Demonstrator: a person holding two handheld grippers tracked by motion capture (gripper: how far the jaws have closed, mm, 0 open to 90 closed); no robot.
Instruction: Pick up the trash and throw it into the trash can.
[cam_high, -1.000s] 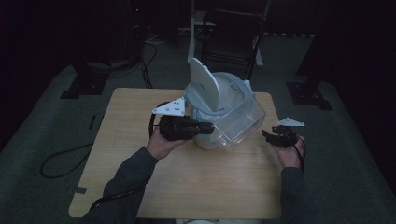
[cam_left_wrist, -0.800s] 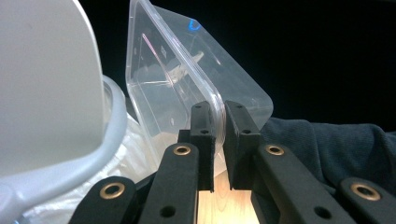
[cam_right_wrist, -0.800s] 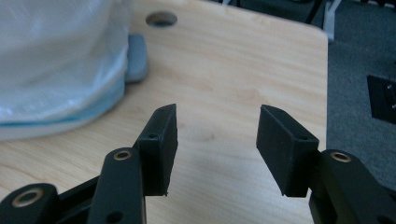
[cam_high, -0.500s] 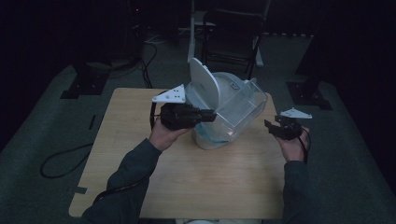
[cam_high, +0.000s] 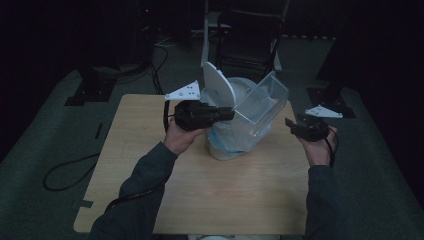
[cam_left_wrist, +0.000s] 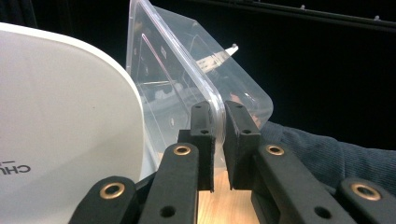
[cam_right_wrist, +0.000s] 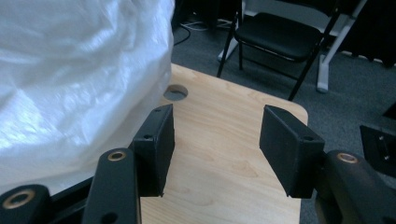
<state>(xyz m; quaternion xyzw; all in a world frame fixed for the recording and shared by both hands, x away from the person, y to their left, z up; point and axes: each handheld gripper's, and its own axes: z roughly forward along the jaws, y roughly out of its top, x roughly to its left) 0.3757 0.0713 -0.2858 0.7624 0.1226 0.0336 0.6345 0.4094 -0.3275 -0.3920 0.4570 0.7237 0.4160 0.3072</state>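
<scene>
Dark floor is surrounding the wooden table (cam_high: 200, 200) while your left gripper (cam_high: 227, 114) is pinching the clear plastic bin's (cam_high: 262, 107) rim above the white trash can (cam_high: 227, 140) — keep tilting slowly; your right gripper (cam_high: 290, 126) is hanging unclenched, jaws just widening, empty.

I can't see the white bin's (cam_high: 235, 142) base behind the tilted clear container (cam_high: 262, 107); its printed label (cam_left_wrist: 14, 168) is cropped

left gripper (cam_high: 227, 114): jaws clamped, raised | right gripper (cam_high: 289, 125): jaws apart, empty
</scene>
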